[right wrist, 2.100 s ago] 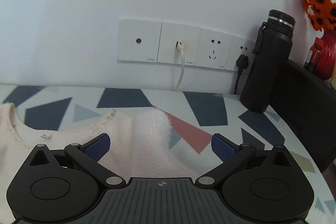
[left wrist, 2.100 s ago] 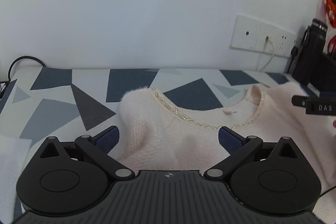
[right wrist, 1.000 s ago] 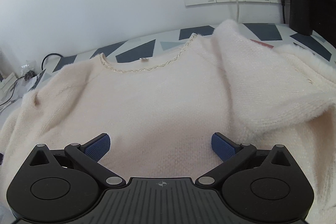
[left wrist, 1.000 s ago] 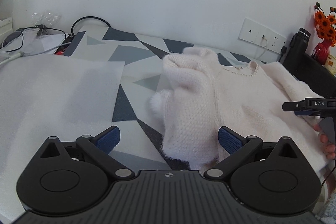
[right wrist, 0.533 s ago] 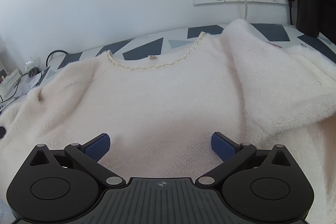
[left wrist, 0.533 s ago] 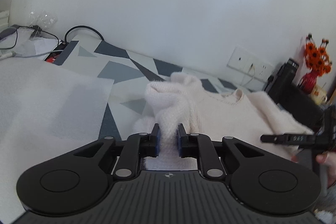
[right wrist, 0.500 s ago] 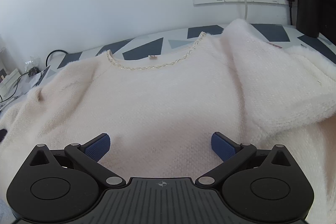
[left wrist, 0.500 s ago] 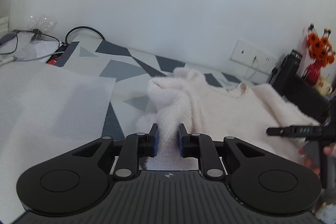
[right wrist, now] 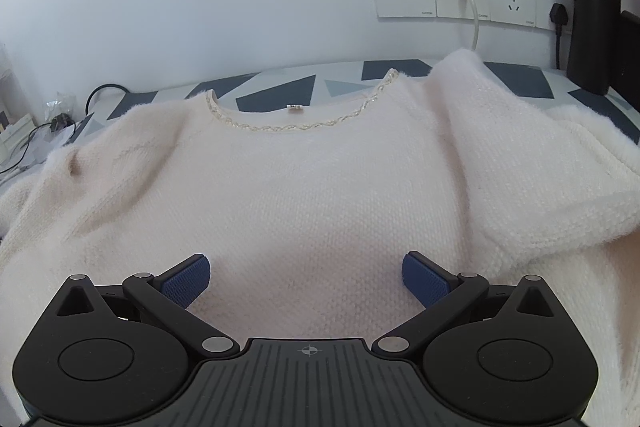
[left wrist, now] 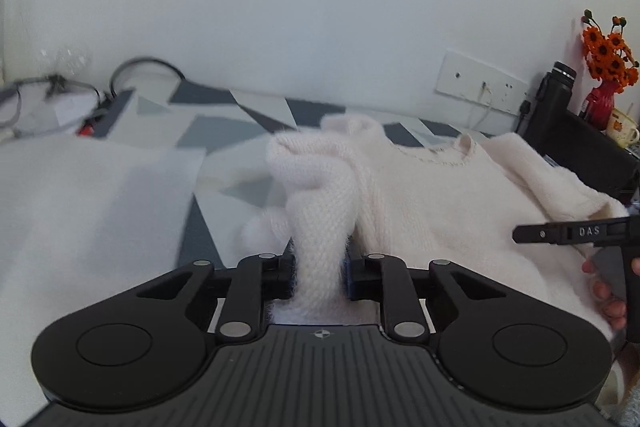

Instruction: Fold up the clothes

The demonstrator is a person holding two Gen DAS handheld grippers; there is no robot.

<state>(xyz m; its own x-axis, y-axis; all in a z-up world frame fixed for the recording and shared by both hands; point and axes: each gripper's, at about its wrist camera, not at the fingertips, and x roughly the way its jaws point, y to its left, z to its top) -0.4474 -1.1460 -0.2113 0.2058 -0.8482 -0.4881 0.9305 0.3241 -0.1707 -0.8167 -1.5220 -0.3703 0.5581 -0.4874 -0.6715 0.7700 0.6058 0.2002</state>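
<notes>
Sweater (right wrist: 320, 187) lies face up on the patterned counter (left wrist: 224, 115), neckline toward the wall, its right sleeve (right wrist: 520, 155) already laid in over the body; the left sleeve (left wrist: 320, 211) is gathered into a thick rope and rises from the counter into the left gripper (left wrist: 319, 277), whose jaws are pressed in on the knit, pinching it between them; the right gripper (right wrist: 306, 279) hangs over the lower chest with its jaws spread wide and nothing between them, and I judge it is waiting to pin or smooth the body.

Risks, as I judge them: the fluffy knit is bunched rather than flat, so carrying it across may drop it as a twisted lump instead of a clean fold; the pinch sits on loose pile, which could slip out if pulled hard; dragging the sleeve may also tug the whole body sideways, since nothing holds it down; a white sheet (left wrist: 92, 195) lying just beside the sleeve could be swept along.
</notes>
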